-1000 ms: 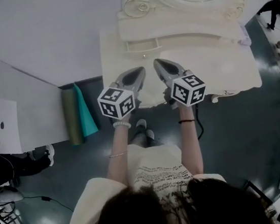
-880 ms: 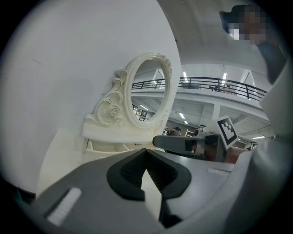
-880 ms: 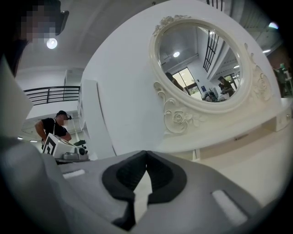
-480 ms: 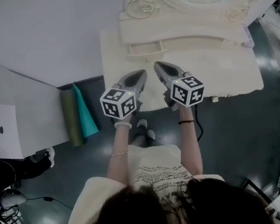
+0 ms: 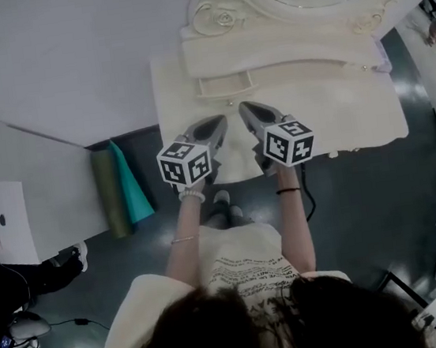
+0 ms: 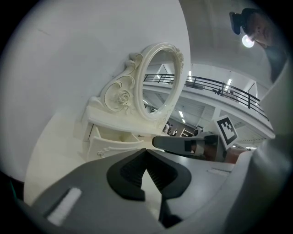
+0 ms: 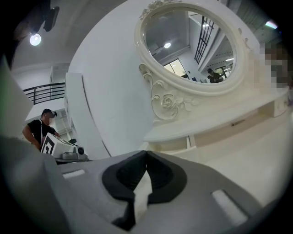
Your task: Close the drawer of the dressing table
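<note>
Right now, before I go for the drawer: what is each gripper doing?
Left gripper: closed, holding nothing.
Right gripper: closed, holding nothing.

Right hand-held gripper [image 7: 146, 156] low centre: black jaw pads shut tip to tip, nothing between. Beyond tips, cream desk [image 7: 256, 151] top runs right. Above it, narrow shelf [image 7: 219, 119] under oval mirror [image 7: 192, 41] in carved frame; rose ornament [image 7: 167, 100] at frame's lower left. Small drawer [image 7: 171, 145] under shelf's left end stands out from front, ajar. White wall [image 7: 110, 68] behind. Far left: left hand-held gripper [image 7: 68, 154] with marker cube, person [image 7: 39, 128] in dark top and cap, lamp [image 7: 35, 39] glowing above.
</note>
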Motion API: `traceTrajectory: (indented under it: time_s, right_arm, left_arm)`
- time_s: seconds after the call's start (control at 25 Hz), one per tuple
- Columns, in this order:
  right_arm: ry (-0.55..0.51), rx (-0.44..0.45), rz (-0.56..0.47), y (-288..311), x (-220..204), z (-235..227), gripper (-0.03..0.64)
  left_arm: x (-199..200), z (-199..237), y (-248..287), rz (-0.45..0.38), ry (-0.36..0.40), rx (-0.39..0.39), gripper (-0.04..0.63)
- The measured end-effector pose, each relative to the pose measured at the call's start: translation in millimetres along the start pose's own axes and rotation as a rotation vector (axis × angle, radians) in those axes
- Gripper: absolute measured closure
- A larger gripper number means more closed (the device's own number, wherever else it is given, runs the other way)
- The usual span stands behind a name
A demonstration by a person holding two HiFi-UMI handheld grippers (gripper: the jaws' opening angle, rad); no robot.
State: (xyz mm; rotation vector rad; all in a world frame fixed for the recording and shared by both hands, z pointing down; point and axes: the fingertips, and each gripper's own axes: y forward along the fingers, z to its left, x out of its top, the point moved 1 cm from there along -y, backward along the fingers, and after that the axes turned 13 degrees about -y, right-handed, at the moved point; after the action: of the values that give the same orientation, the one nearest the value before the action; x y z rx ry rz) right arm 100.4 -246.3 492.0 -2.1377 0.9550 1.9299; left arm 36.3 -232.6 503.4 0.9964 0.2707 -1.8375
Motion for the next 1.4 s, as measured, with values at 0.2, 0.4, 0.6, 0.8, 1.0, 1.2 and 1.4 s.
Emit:
traceTrajectory:
  time_s: [0.2, 0.4, 0.6, 0.8, 1.0, 1.2, 1.4]
  right_arm:
    - [0.017, -0.030, 0.022, 6, -9, -3, 0.614]
    - [0.047, -0.031, 0.080, 16, -19, -8, 0.614]
    - [0.062, -0.021, 0.151, 30, -28, -13, 0.609]
    - [0.072, 0.006, 0.191, 37, -33, -17, 0.595]
    - [0.086, 0.023, 0.228, 43, -39, -21, 0.584]
    - [0.084, 0.033, 0.259, 49, -48, -24, 0.552]
    - [0.096, 0.043, 0.282, 54, -53, -24, 0.529]
  left_arm:
    - [-3, 8, 1, 0.013, -0.015, -0.006, 0.604]
    - [-4, 14, 1, 0.022, -0.031, 0.010, 0.604]
    - [-2, 20, 3, 0.012, -0.053, 0.031, 0.604]
    - [-3, 22, 9, 0.005, -0.071, 0.043, 0.604]
    - [-4, 26, 14, 0.009, -0.083, 0.056, 0.604]
    - [-5, 30, 17, 0.010, -0.087, 0.074, 0.604]
    - [-7, 34, 19, 0.011, -0.095, 0.088, 0.604]
